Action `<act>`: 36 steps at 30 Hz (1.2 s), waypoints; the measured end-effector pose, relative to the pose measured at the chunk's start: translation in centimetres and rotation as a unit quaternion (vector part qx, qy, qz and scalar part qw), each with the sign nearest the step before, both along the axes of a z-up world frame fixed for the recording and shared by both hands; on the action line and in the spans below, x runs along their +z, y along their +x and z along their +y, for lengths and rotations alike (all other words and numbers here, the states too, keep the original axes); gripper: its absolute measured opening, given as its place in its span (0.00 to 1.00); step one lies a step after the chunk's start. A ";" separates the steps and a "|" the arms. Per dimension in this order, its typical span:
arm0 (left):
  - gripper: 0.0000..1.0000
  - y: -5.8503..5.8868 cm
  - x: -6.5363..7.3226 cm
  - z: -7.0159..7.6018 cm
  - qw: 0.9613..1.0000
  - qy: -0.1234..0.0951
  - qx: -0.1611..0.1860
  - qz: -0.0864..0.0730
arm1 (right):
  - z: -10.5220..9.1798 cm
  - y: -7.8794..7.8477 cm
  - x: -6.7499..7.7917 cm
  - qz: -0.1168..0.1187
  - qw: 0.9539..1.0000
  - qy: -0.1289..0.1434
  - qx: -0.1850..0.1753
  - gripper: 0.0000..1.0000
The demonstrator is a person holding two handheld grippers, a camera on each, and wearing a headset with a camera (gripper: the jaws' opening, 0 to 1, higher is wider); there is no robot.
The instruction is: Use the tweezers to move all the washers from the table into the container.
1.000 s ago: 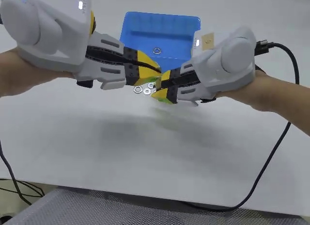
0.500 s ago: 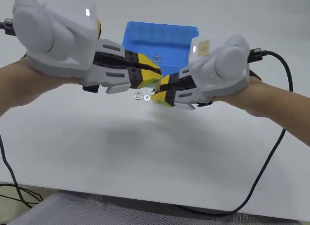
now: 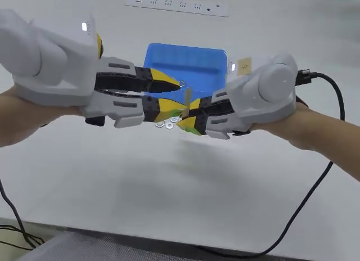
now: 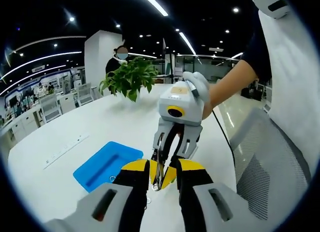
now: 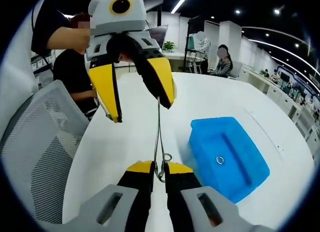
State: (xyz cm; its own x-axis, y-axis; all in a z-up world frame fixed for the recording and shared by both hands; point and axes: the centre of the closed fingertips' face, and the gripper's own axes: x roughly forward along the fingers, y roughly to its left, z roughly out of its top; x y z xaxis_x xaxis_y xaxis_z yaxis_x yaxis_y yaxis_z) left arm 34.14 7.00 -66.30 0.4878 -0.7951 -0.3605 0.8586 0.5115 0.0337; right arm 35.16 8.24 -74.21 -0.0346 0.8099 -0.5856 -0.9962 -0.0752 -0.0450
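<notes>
Both grippers meet above the white table (image 3: 169, 176), just in front of the blue container (image 3: 169, 61). The right gripper (image 5: 159, 171) has its jaws pinched tight on 1 end of the tweezers (image 5: 158, 127), while the left gripper (image 4: 161, 168) has its jaws spread apart, with the tweezers' far end reaching between them. 1 washer (image 5: 220, 160) lies inside the container, and a few more washers (image 3: 167, 124) sit on the table beneath the grippers, near the container's front edge.
</notes>
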 end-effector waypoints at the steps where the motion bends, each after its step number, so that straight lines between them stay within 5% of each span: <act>1: 0.27 -0.1 0.1 0.1 1.000 -0.002 0.004 -0.005 | 0.0 0.0 0.1 -0.001 1.000 0.001 0.000 0.10; 7: 0.37 -0.5 0.9 0.3 0.999 -0.030 0.041 -0.017 | 0.0 0.6 1.9 -0.008 1.000 0.017 -0.009 0.10; 15: 0.49 -1.5 -0.5 1.9 0.997 -0.033 0.070 -0.001 | 0.5 3.0 4.8 -0.021 0.999 0.040 -0.025 0.10; 20: 0.62 -1.6 -1.1 2.8 0.993 -0.055 0.103 0.018 | 1.0 5.5 5.7 -0.030 0.997 0.047 -0.046 0.10; 22: 0.65 -1.4 -0.9 2.8 0.993 -0.058 0.106 0.010 | 1.2 6.4 5.9 -0.032 0.997 0.048 -0.050 0.10; 28: 0.71 -0.9 -0.5 3.1 0.990 -0.079 0.119 0.009 | 2.0 9.2 5.1 -0.033 0.996 0.048 -0.071 0.10; 31: 0.78 -0.3 0.0 4.0 0.983 -0.104 0.148 0.004 | 2.2 10.3 3.9 -0.027 0.996 0.042 -0.080 0.10; 36: 0.89 -0.4 -0.3 4.3 0.984 -0.103 0.146 0.010 | 2.5 11.6 1.5 -0.018 0.996 0.023 -0.087 0.10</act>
